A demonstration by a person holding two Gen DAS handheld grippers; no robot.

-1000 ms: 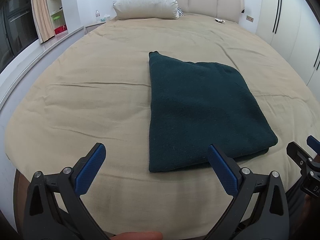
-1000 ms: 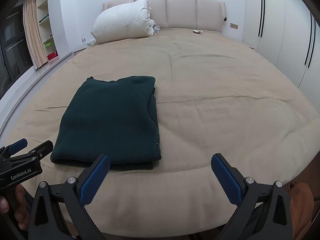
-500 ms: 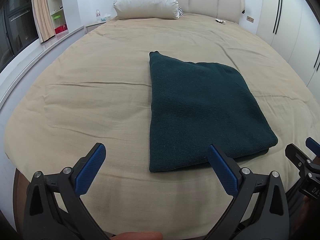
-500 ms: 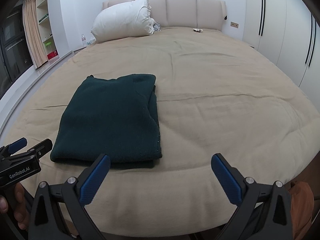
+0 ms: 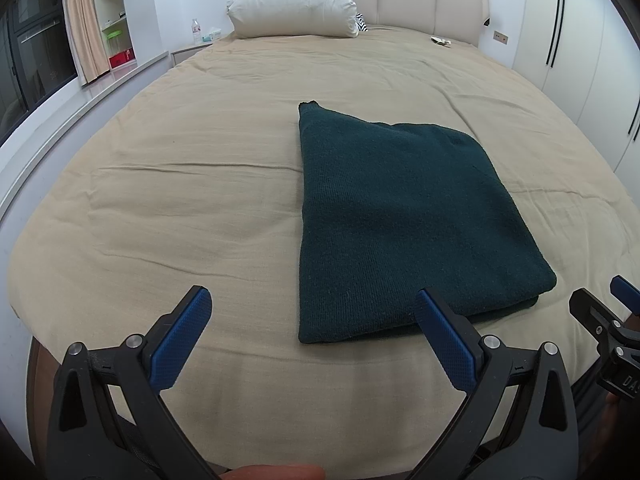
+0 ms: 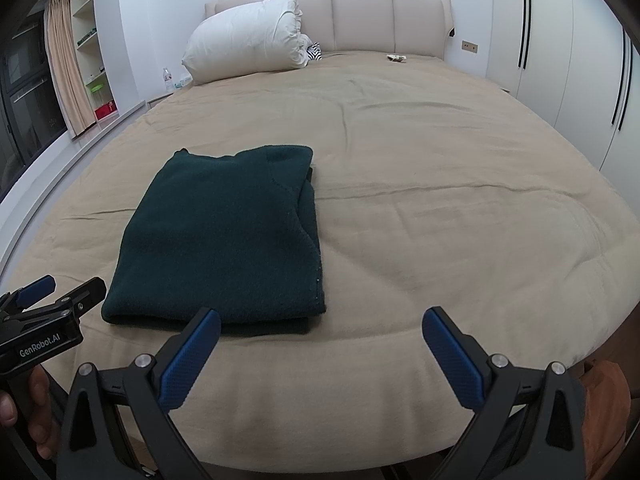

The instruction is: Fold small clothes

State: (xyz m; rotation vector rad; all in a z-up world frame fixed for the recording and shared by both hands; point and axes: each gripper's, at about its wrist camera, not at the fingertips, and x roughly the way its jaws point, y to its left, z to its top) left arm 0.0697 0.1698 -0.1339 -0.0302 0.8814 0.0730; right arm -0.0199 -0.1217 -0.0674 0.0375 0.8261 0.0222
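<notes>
A dark green knit garment [image 5: 400, 220] lies folded into a flat rectangle on the beige bed [image 5: 180, 200]; it also shows in the right wrist view [image 6: 224, 236]. My left gripper [image 5: 314, 316] is open and empty, held just short of the garment's near left edge. My right gripper [image 6: 322, 334] is open and empty, near the garment's near right corner. Each gripper shows at the edge of the other's view: the right one [image 5: 600, 312] and the left one [image 6: 52, 296].
A white pillow [image 6: 248, 40] leans on the padded headboard [image 6: 380, 20] at the far end. A small object [image 6: 396, 57] lies near the headboard. A nightstand with a water bottle [image 5: 195, 32] stands far left. White wardrobes [image 6: 560, 40] line the right wall.
Both grippers stay open and nearly still. The views have drifted very slightly; the garment has not moved.
</notes>
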